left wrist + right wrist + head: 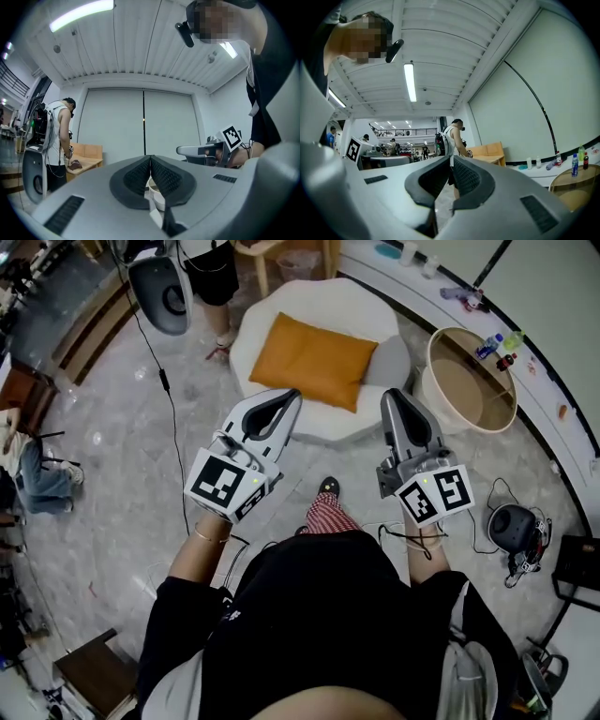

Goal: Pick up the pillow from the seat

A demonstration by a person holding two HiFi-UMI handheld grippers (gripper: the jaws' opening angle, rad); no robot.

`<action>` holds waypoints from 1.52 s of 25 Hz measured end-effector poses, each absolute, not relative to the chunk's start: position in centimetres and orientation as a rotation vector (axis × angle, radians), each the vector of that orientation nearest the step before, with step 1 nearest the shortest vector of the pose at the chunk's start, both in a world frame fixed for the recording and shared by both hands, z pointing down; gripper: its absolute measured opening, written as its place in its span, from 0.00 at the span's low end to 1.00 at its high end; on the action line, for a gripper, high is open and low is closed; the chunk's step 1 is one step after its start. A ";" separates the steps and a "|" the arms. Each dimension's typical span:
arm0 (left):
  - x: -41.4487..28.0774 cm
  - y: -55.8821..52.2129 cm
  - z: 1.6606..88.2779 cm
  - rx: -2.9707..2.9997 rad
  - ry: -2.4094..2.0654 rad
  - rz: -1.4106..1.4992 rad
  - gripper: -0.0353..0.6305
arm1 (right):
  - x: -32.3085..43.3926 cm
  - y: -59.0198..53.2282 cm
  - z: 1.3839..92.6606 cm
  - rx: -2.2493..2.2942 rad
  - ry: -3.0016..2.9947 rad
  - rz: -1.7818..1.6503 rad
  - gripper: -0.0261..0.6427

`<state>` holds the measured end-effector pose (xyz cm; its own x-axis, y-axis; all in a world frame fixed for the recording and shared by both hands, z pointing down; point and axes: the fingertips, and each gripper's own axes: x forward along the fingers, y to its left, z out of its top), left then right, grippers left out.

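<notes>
An orange pillow [314, 360] lies tilted on a white round seat [281, 310] in the head view, just beyond both grippers. My left gripper [292, 395] points at the seat's near edge below the pillow's lower left side, shut with nothing in it. My right gripper [392, 395] is level with it, by the pillow's lower right corner, also shut and empty. In the left gripper view the dark ribbed pads [140, 174] meet at the tips of the left gripper [150, 157], with a sliver of the seat [158, 199] below. The right gripper view's right gripper [452, 158] is shut too; the pillow is hidden there.
A round wooden tub [469, 381] stands right of the seat. A person [211, 277] and a grey oval device [161, 294] are behind it at the left, with a cable [172, 418] trailing over the floor. Bottles [497, 343] sit on a curved ledge. A black device [514, 526] lies at right.
</notes>
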<state>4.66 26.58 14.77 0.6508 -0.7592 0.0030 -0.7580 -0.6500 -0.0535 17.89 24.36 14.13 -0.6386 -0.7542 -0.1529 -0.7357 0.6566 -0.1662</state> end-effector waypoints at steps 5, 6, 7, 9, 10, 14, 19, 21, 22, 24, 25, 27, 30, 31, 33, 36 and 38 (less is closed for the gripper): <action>5.3 21.9 15.1 -2.826 1.289 -0.035 0.07 | 19.1 20.1 15.1 -1.247 2.645 -0.164 0.07; 5.4 21.1 15.4 -2.835 1.289 -0.052 0.07 | 19.4 19.2 15.3 -1.254 2.639 -0.173 0.07; 5.4 20.3 15.8 -2.845 1.291 -0.076 0.07 | 19.6 18.4 15.5 -1.261 2.637 -0.179 0.07; 5.5 18.7 16.6 -2.867 1.302 -0.098 0.07 | 19.8 16.8 16.1 -1.274 2.643 -0.184 0.07; 5.8 17.8 17.0 -2.881 1.305 -0.098 0.07 | 19.9 16.0 16.5 -1.278 2.648 -0.189 0.07; 7.9 14.5 17.8 -2.927 1.246 -0.079 0.07 | 20.8 12.5 17.8 -1.289 2.654 -0.225 0.07; 8.5 10.8 18.3 -2.948 1.245 -0.079 0.07 | 21.4 8.7 19.0 -1.278 2.651 -0.261 0.07; 8.3 9.5 18.2 -2.933 1.253 -0.061 0.07 | 21.6 7.4 19.6 -1.287 2.659 -0.270 0.07; 8.0 8.8 18.1 -2.913 1.275 -0.032 0.07 | 21.6 6.8 19.9 -1.295 2.667 -0.274 0.07; 7.4 7.6 18.1 -2.880 1.321 -0.006 0.07 | 21.7 5.8 20.6 -1.314 2.681 -0.284 0.07; 7.2 7.2 18.3 -2.874 1.330 -0.015 0.07 | 21.7 5.3 20.9 -1.322 2.685 -0.290 0.07; 6.9 6.1 18.8 -2.872 1.334 -0.041 0.07 | 21.6 4.5 21.2 -1.333 2.691 -0.297 0.07; 6.7 4.2 19.1 -2.891 1.323 -0.048 0.07 | 21.2 3.1 21.3 -1.350 2.694 -0.306 0.07; 6.8 3.6 19.2 -2.906 1.304 -0.055 0.07 | 21.1 2.7 21.2 -1.359 2.690 -0.310 0.07; 7.2 2.5 19.3 -2.944 1.249 -0.078 0.07 | 20.9 1.7 21.1 -1.381 2.681 -0.309 0.07; 7.1 -0.2 19.0 -2.939 1.216 -0.060 0.07 | 20.5 0.0 21.0 -1.420 2.657 -0.298 0.07; 6.9 -1.7 18.9 -2.947 1.188 -0.051 0.07 | 20.3 -0.8 20.9 -1.452 2.628 -0.295 0.08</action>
<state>6.91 -1.71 18.87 0.7199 -0.6927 0.0434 -0.6939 -0.7198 0.0220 20.32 -0.81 20.89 -0.5305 -0.8476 -0.0146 -0.8233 0.5192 -0.2294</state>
